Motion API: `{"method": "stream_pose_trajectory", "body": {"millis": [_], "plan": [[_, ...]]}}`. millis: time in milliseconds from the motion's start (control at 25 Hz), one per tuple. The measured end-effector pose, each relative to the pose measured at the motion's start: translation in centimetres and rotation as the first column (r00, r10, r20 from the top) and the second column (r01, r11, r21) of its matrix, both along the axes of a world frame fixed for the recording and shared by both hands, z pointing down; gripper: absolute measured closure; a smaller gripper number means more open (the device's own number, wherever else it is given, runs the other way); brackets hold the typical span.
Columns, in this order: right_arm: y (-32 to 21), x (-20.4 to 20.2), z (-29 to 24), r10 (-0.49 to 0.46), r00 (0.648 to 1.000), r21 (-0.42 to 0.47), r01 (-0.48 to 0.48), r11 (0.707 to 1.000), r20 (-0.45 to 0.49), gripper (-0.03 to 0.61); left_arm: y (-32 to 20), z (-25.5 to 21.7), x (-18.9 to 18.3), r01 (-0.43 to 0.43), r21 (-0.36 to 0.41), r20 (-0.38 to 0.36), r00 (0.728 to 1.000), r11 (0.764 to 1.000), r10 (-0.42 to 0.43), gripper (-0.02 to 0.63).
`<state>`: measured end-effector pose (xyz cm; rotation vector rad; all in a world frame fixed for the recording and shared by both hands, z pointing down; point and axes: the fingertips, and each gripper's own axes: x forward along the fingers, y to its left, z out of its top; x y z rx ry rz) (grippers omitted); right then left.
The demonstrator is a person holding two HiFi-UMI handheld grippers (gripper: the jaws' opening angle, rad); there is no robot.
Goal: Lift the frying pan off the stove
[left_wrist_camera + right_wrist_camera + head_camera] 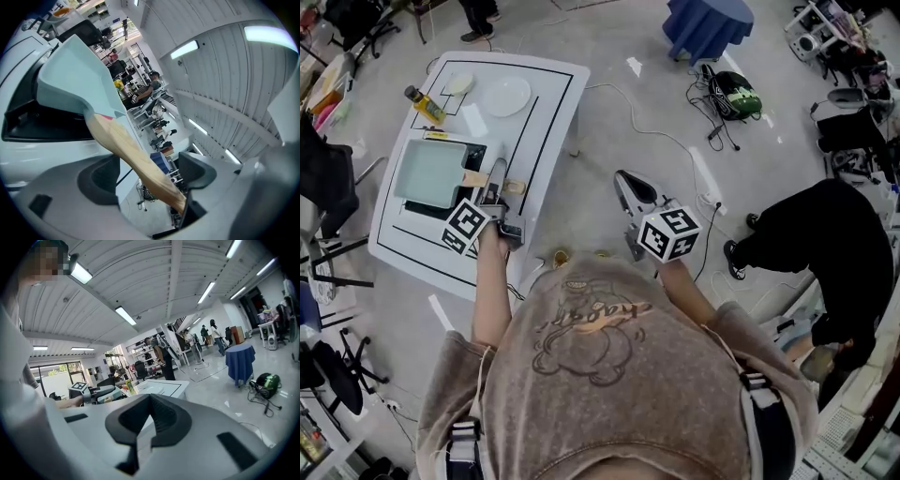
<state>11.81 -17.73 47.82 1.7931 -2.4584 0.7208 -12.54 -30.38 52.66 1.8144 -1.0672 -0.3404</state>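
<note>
A pale teal square frying pan sits on the black stove on a low white table. Its wooden handle points right, toward my left gripper. In the left gripper view the handle runs between the jaws of the left gripper. Its end touches the right-hand jaw, and a gap shows beside the left pad, so the jaws stand open around it. The pan and stove lie beyond. My right gripper hangs over the floor right of the table, shut on nothing.
On the table's far end lie a white plate, a small dish and a yellow bottle. A person in black crouches at the right. A blue-draped table, a green helmet and cables are on the floor.
</note>
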Motion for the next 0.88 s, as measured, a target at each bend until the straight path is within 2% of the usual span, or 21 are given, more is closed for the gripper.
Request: {"method": "stream_pose_trajectory", "body": {"millis": [200, 240, 320, 520, 720, 880], "plan": [[0.1, 0.2, 0.3, 0.013, 1.0, -0.008, -0.013, 1.0, 0.005, 0.58, -0.7, 0.1, 0.7, -0.008, -0.022, -0.039, 0.999, 1.0, 0.007, 0.23], [0.1, 0.3, 0.3, 0.015, 1.0, -0.009, -0.015, 1.0, 0.006, 0.58, -0.7, 0.2, 0.7, -0.006, -0.028, -0.05, 0.999, 1.0, 0.005, 0.242], [0.0, 0.3, 0.4, 0.016, 1.0, -0.01, -0.016, 1.0, 0.007, 0.58, -0.9, 0.4, 0.7, -0.003, -0.038, -0.066, 0.998, 0.999, 0.0, 0.307], [-0.2, 0.3, 0.5, 0.016, 1.0, -0.012, -0.016, 1.0, 0.008, 0.58, -1.4, 0.8, 0.5, 0.004, -0.056, -0.105, 0.994, 0.998, -0.01, 0.361], [-0.3, 0.3, 0.7, 0.02, 1.0, -0.015, -0.02, 1.0, 0.009, 0.58, -1.8, 0.9, 0.3, 0.02, -0.083, -0.191, 0.981, 0.996, -0.035, 0.427], [-0.2, 0.4, 0.7, 0.022, 1.0, -0.016, -0.022, 1.0, 0.011, 0.58, -1.7, 0.8, 0.3, 0.031, -0.087, -0.185, 0.982, 0.996, -0.046, 0.468]]}}
